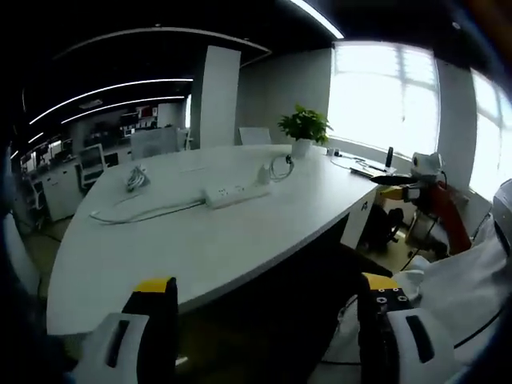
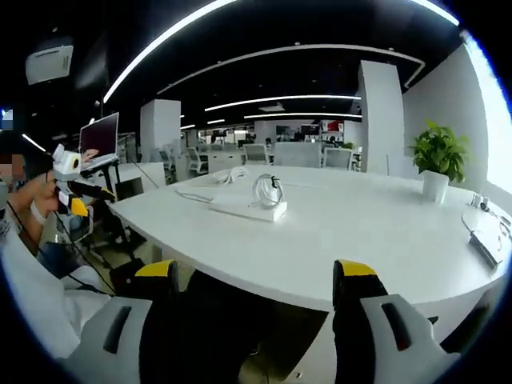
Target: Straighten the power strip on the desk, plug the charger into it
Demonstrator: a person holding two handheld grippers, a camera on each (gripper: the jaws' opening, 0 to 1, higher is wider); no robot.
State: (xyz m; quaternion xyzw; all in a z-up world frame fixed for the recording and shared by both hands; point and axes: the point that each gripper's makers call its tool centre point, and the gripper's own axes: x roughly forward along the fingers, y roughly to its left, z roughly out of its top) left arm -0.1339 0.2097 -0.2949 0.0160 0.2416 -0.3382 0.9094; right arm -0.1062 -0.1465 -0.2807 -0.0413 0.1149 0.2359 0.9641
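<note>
Power strip (image 1: 237, 194) mid-desk (image 1: 200, 248), well off edges, both tongs (image 1: 268, 308) spread

Desk (image 1: 200, 240): plain white top, no pattern; dark underside and shadow at 6 o'clock.

Power strip (image 1: 238, 193): white body with small dark socket openings, at 12 o'clock of the left gripper view's centre. In the right gripper view it reads white throughout.

Charger (image 1: 264, 174) and its coiled cable (image 2: 268, 190): white to pale grey.

Second cable bundle (image 1: 137, 178), at 10 o'clock: light grey.

Potted plant (image 1: 304, 128): green leaves, white pot.

Left gripper (image 1: 268, 320): black fingers with yellow tips, white housings.

Right gripper (image 2: 256, 308): same scheme, black with yellow tips, white-grey housings.

Ceiling (image 2: 264, 72): black, crossed by white light strips.

Pillar (image 2: 382, 120): white.
</note>
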